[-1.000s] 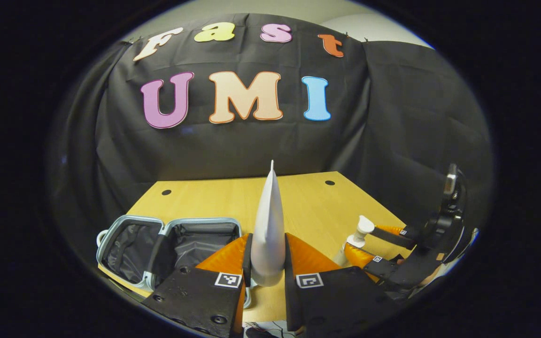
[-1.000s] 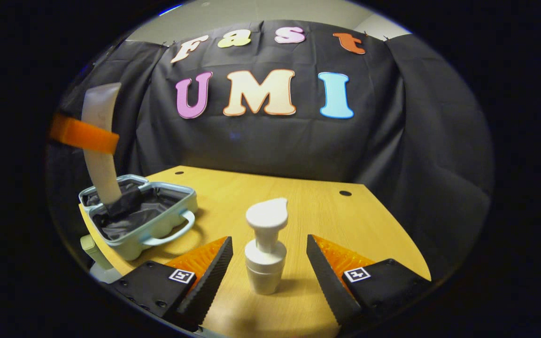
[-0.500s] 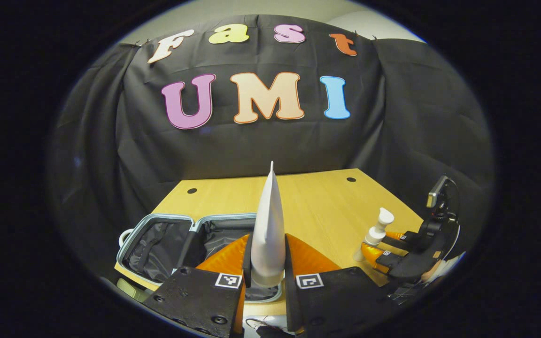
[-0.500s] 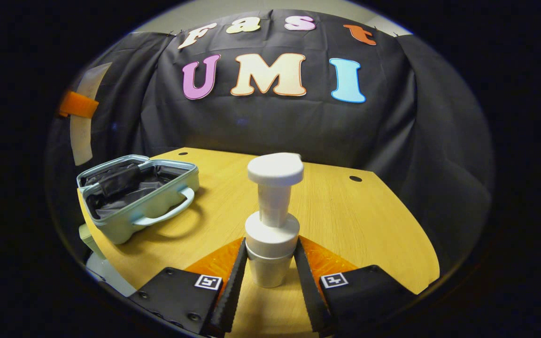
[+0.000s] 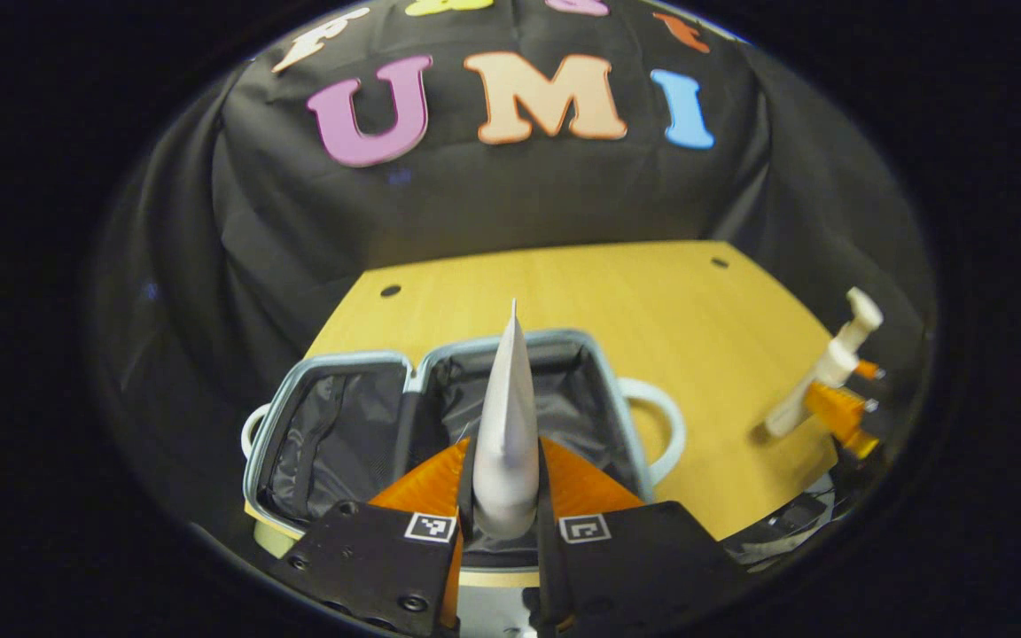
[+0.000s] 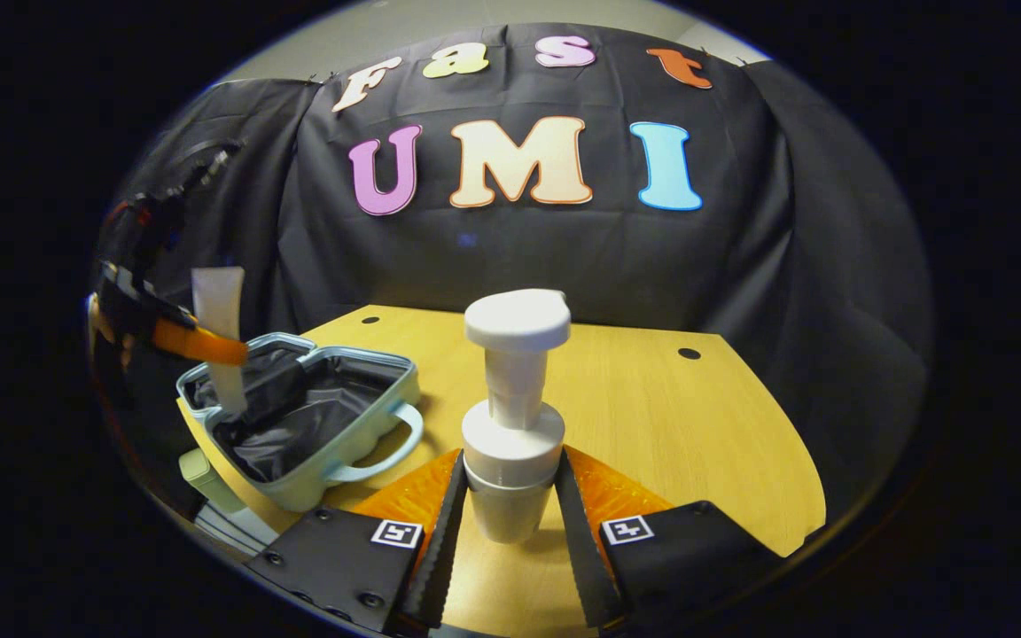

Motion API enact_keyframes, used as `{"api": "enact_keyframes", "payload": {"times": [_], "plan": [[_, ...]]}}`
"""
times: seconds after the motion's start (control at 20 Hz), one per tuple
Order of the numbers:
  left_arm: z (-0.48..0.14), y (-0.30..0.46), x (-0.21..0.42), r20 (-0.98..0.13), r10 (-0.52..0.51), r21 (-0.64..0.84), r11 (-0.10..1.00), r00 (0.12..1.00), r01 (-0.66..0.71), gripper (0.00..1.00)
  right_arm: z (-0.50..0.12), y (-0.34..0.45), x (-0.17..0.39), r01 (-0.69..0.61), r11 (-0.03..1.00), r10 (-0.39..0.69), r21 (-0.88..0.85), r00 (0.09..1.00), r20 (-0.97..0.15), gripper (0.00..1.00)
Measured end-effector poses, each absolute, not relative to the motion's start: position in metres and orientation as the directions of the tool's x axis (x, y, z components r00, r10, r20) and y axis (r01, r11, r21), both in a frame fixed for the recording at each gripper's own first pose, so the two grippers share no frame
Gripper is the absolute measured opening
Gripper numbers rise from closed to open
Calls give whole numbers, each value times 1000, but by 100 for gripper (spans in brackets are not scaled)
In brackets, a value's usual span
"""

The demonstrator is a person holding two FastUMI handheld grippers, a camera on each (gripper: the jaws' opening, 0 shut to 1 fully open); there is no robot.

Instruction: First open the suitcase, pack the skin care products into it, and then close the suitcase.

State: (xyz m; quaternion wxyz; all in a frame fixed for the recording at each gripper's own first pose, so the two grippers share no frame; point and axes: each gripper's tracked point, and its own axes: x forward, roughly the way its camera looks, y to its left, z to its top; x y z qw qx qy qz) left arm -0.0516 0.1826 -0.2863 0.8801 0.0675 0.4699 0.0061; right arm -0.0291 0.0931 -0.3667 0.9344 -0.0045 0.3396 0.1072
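The left tool is clamped on a white tube, holding it upright above the open suitcase, which lies flat with its dark lining showing at the near left of the wooden worktop. The right tool has both fingers pressed against a white pump bottle, upright, well apart from the suitcase.

**Tube carried over the case, pump bottle clamped**

The left gripper has swung its white tube from beside the open suitcase to above its dark lining. The right gripper — gaping around the pump bottle a second ago — has since closed on its body.
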Motion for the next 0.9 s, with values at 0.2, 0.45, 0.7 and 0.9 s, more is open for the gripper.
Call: {"api": "enact_keyframes", "payload": {"times": [0.2, 0.45, 0.7, 0.9], "plan": [[-338, 197, -60, -911, 50, 72, 997, 409, 37, 28, -342, 112, -21, -196, 978, 199, 74, 751, -630, 59], [-367, 198, -60, -940, 27, 41, 999, 340, 34, 28, -316, 139, -8, -210, 973, 222, 93, 760, -611, 59], [-387, 200, -41, -931, 8, 21, 999, 364, 31, 30, -306, 168, 5, -238, 964, 261, 119, 756, -600, 59], [-391, 192, -34, -913, -42, -33, 999, 405, 30, 41, -304, 208, 13, -280, 941, 337, 189, 729, -596, 59]]}}
